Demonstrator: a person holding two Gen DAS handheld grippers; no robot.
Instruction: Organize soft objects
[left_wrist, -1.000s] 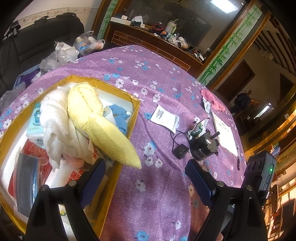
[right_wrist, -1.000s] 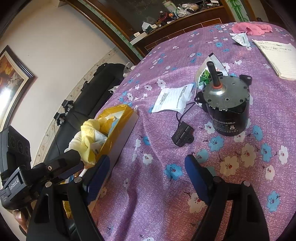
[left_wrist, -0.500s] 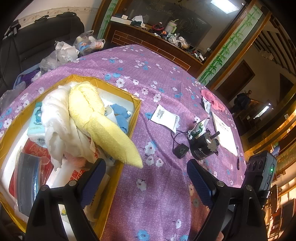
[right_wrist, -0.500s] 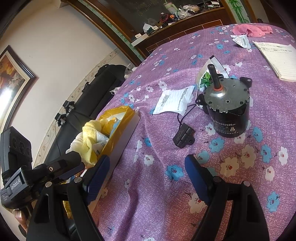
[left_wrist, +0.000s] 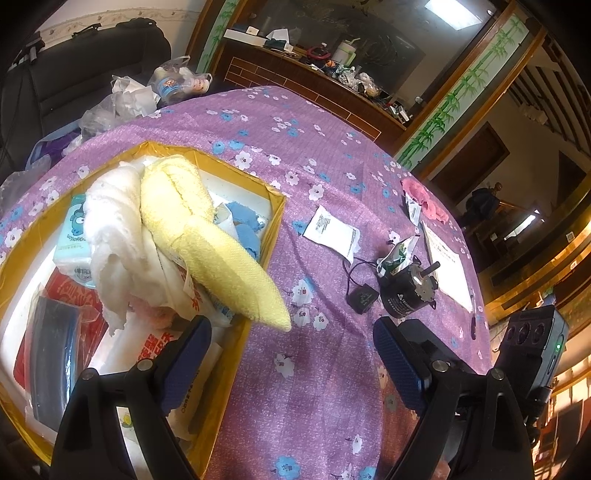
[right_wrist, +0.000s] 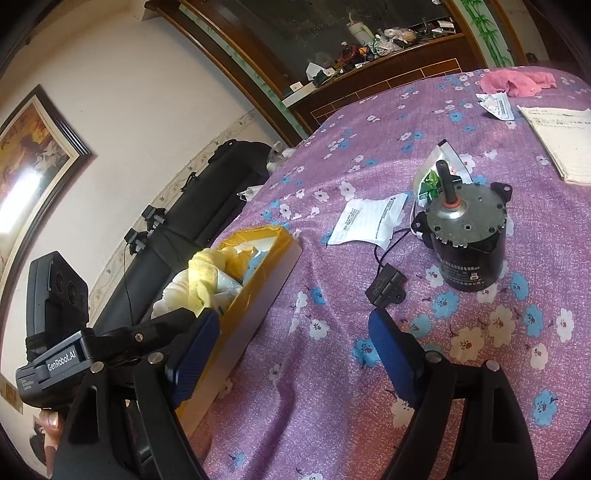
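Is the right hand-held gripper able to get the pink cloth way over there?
Probably yes, with a long reach. The right hand-held gripper is open and empty, and the pink cloth lies uncovered at the far edge. The motor stands partly along the way, so going around it looks safer.

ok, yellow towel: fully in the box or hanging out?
Hanging out. The yellow towel lies on the pile in the box, its end drooping past the rim over the tablecloth.
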